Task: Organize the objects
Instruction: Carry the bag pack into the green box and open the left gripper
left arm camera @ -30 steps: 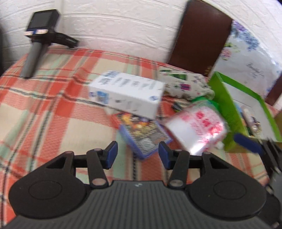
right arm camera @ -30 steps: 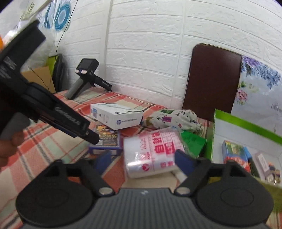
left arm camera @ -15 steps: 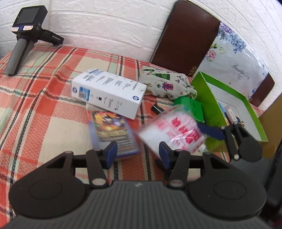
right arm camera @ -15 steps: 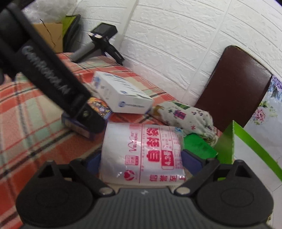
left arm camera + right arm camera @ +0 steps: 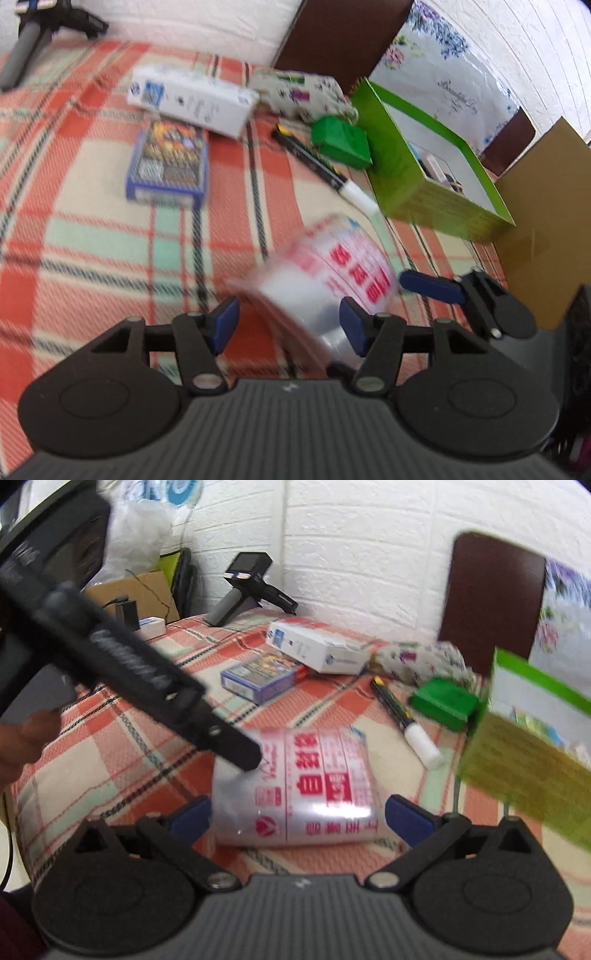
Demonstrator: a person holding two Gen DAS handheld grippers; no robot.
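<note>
A clear plastic pack with red print [image 5: 295,786] sits between the blue fingertips of my right gripper [image 5: 297,818], which is shut on it low over the plaid tablecloth [image 5: 92,240]. The same pack [image 5: 325,280] shows blurred in the left wrist view, partly between the fingers of my left gripper [image 5: 290,321], which is open. The left gripper's body [image 5: 129,657] crosses the right wrist view and reaches the pack's left side. A green box [image 5: 424,173] with small items inside stands to the right.
On the cloth lie a white carton [image 5: 192,98], a blue card box [image 5: 168,162], a patterned pouch [image 5: 299,92], a small green box [image 5: 341,142] and a marker [image 5: 325,170]. A spare gripper handle [image 5: 247,587] stands at the back. A brown chair back [image 5: 491,602] and cardboard [image 5: 546,221] stand nearby.
The right gripper has carried the pack back from the pile toward the near side of the table, uncovering the marker and small green box. The left gripper has moved in beside the pack.
</note>
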